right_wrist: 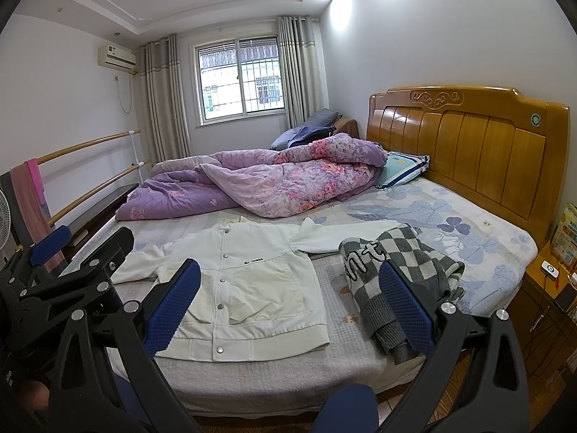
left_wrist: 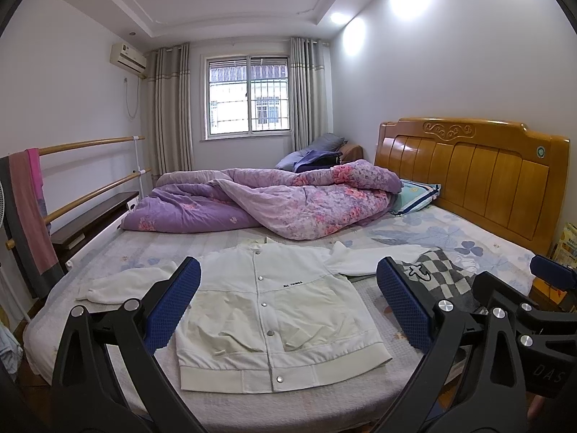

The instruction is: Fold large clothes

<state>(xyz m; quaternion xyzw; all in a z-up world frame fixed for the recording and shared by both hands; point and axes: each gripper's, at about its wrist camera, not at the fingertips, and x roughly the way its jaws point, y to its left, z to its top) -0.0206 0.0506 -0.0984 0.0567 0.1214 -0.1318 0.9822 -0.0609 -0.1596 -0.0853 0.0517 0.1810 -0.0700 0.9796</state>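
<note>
So far, we have folded nothing. Our white jacket (left_wrist: 267,310) lies flat on the bed (left_wrist: 468,238), snaps shut, both sleeves spread out. Just right of the jacket sits a gray checked sweater (right_wrist: 400,270), soft, knitted and bunched up. Behind the jacket is a puffy purple quilt (left_wrist: 259,202). Our left hand-held gripper (left_wrist: 288,306) and right hand-held gripper (right_wrist: 292,306) are wide apart, holding nothing.
</note>
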